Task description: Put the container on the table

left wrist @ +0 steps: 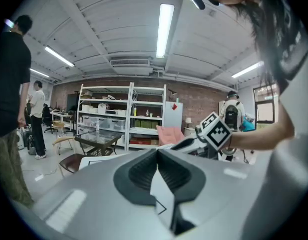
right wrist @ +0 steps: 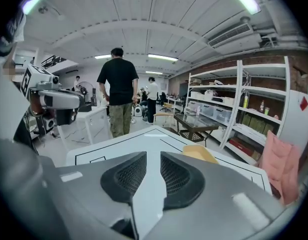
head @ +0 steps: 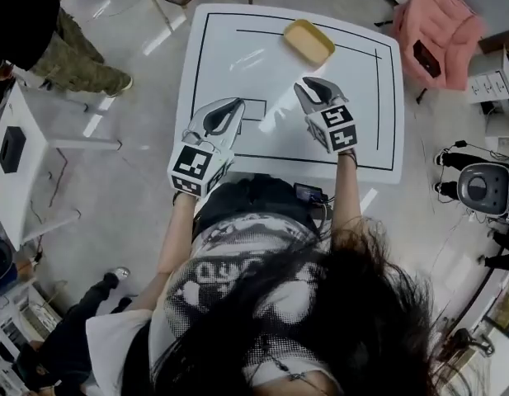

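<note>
The yellow container (head: pixel 308 41) lies on the white table (head: pixel 229 56) near its far edge, with nothing touching it. In the right gripper view the container (right wrist: pixel 201 153) shows just beyond the jaws, to their right. My right gripper (head: pixel 304 84) hovers over the table short of the container, open, a clear gap between its pads (right wrist: pixel 154 156) and nothing in it. My left gripper (head: pixel 237 103) hangs over the table's near left part. Its jaws (left wrist: pixel 157 151) meet at the tips and hold nothing. The right gripper's marker cube (left wrist: pixel 214 130) shows in the left gripper view.
A pink-covered chair (head: pixel 435 23) stands off the table's far right corner. A person (head: pixel 68 52) stands at the far left beside a small white side table (head: pixel 23 151). A wheeled machine (head: pixel 481 190) sits on the floor at the right. Shelving (right wrist: pixel 228 109) and a glass table (right wrist: pixel 196 121) lie beyond.
</note>
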Motion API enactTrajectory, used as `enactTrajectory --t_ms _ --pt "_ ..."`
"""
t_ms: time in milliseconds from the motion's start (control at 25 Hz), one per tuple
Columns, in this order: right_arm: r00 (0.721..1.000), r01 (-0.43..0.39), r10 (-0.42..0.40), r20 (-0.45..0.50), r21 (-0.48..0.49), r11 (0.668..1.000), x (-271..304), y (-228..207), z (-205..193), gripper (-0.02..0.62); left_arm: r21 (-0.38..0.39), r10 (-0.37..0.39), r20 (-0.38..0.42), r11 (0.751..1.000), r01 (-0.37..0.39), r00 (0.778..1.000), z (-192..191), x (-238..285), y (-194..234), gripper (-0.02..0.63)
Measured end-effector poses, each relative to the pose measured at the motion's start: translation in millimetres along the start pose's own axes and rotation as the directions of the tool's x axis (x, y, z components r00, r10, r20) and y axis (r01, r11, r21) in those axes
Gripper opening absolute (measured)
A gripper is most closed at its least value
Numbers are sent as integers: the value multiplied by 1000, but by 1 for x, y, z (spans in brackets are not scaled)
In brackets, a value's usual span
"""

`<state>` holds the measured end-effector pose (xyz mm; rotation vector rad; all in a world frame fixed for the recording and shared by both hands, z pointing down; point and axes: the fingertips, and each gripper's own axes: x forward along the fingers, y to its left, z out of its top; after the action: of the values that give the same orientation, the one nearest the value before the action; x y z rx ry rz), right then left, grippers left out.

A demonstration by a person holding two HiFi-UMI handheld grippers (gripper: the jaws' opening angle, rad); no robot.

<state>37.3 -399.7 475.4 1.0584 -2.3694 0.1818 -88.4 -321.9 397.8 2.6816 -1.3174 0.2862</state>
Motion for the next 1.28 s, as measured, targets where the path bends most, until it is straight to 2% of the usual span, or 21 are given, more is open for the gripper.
enactTrajectory --t_ms 280,560,1040,1280 --pt "997 42 -45 57 65 997 -44 63 0 89 12 -75 -4 997 75 997 -9 -30 -13 0" --pt "994 74 -81 67 103 992 -76 117 -6 75 9 -135 -16 991 135 991 -27 -63 -24 0" --pt "993 37 -46 104 93 995 -119 158 -12 61 -4 -127 7 992 127 992 -31 -93 -60 0" --pt "994 -6 -2 114 75 997 -155 168 -36 60 -8 -86 13 996 86 996 -35 -107 -107 0"
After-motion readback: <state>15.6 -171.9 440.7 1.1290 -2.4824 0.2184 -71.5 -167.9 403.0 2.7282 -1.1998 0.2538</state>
